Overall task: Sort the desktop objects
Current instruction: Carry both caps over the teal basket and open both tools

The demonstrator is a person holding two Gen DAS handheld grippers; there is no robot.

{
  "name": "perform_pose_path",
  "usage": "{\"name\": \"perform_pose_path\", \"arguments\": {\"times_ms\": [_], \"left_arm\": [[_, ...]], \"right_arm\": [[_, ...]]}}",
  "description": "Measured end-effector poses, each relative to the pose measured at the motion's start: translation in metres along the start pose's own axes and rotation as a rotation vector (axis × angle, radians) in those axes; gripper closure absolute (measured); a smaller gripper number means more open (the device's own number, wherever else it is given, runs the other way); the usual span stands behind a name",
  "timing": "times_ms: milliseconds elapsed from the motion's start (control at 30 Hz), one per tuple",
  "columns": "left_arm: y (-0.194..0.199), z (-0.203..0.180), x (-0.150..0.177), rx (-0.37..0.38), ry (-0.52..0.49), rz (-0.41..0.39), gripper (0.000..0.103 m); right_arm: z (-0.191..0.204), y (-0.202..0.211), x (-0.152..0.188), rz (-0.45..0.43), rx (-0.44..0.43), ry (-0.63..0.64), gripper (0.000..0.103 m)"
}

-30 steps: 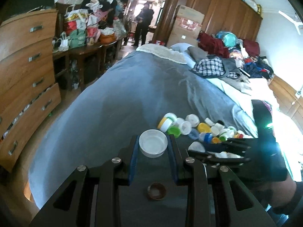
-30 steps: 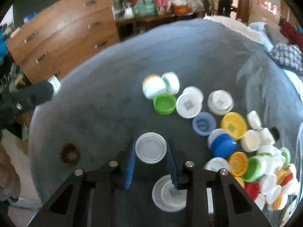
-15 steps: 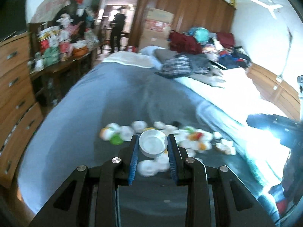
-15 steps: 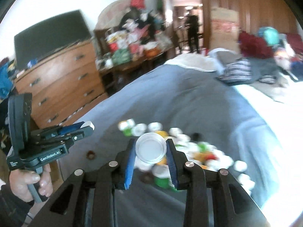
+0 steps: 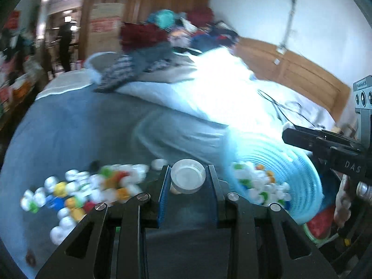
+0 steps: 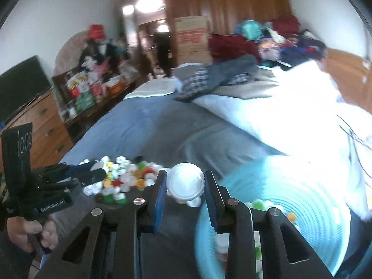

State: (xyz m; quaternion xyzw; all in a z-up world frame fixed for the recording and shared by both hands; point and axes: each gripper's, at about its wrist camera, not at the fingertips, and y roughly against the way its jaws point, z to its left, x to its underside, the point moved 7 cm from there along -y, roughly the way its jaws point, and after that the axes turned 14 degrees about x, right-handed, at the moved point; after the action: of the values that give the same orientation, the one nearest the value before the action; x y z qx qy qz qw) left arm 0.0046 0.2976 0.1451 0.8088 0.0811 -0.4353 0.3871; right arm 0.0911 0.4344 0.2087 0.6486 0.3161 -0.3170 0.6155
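Both the left gripper (image 5: 188, 181) and right gripper (image 6: 184, 186) have jaws clenched on 1 white cap (image 5: 187, 178) each.

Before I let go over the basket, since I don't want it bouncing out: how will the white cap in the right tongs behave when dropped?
The white cap looks thin, hollow plastic, so probably very light and apt to bounce. Its round rim suggests it could roll if it lands on edge. The blue basket has raised ribbed walls and already holds caps, so it will likely settle there.

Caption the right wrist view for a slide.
Right tongs grip a white lid beside the blue basket, loose caps heaped on the bed.
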Motion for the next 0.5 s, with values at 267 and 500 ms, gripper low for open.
{"name": "perform_pose_path", "arguments": {"times_ms": [267, 500], "left_arm": [[-0.083, -0.077, -0.016, 0.129, -0.044, 0.209, 0.078], [-0.116, -0.110, -0.010, 0.151, -0.074, 0.302, 0.078]], "right_arm": [[-0.090, 0.006, 0.013, 0.053, 0.086, -0.100, 0.069], [-0.130, -0.005, 0.030, 0.122, 0.120, -0.144, 0.069]]}}
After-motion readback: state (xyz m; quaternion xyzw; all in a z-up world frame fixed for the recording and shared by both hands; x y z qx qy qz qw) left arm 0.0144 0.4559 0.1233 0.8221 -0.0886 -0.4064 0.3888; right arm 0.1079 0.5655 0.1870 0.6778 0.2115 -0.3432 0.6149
